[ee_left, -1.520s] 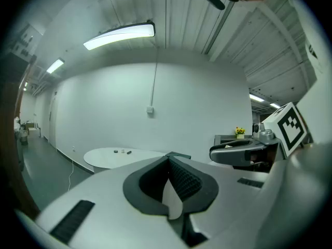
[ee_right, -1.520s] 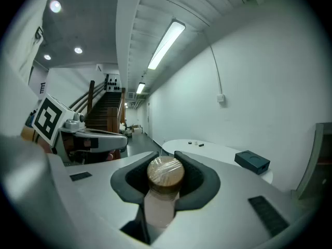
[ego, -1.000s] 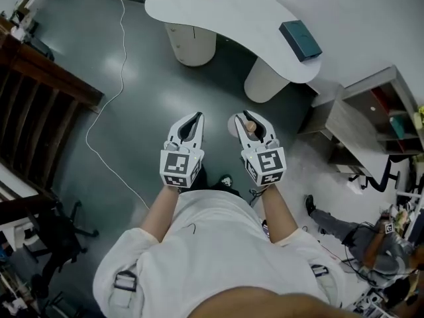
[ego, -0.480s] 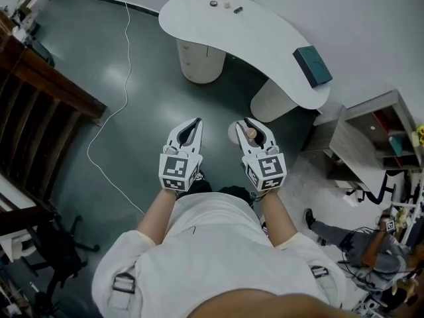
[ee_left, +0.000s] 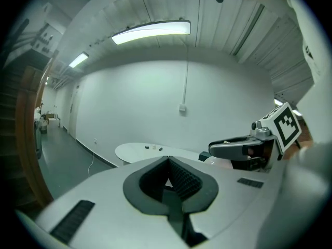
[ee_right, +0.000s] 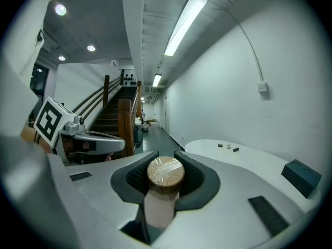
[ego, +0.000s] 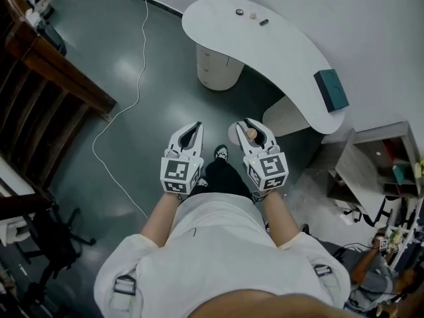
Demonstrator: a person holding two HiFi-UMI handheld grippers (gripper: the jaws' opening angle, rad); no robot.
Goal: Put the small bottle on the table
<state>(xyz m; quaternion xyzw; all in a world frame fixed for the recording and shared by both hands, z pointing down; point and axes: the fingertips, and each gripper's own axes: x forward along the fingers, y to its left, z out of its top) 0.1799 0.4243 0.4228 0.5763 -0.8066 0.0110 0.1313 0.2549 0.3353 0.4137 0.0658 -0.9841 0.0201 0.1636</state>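
The small bottle (ego: pixel 250 135), pale with a round cork-coloured cap, sits between the jaws of my right gripper (ego: pixel 250 126). In the right gripper view the bottle (ee_right: pixel 165 176) stands upright and the right gripper (ee_right: pixel 165 162) is shut on it. My left gripper (ego: pixel 193 127) is held beside it at chest height, and in its own view the left gripper (ee_left: pixel 168 166) has its pads together with nothing between them. The white curved table (ego: pixel 291 52) lies ahead over dark floor, also seen as the table (ee_right: pixel 249 157) in the right gripper view.
A teal box (ego: pixel 331 90) lies at the table's right end and three small items (ego: pixel 252 16) at its far end. A wooden stair railing (ego: pixel 53 78) runs along the left, a white cable (ego: pixel 136 78) trails over the floor, and a shelf unit (ego: pixel 377 167) stands at right.
The table has slid right and lower in the head view as the person walks. Both grippers keep the same pose, the bottle still in the right one.
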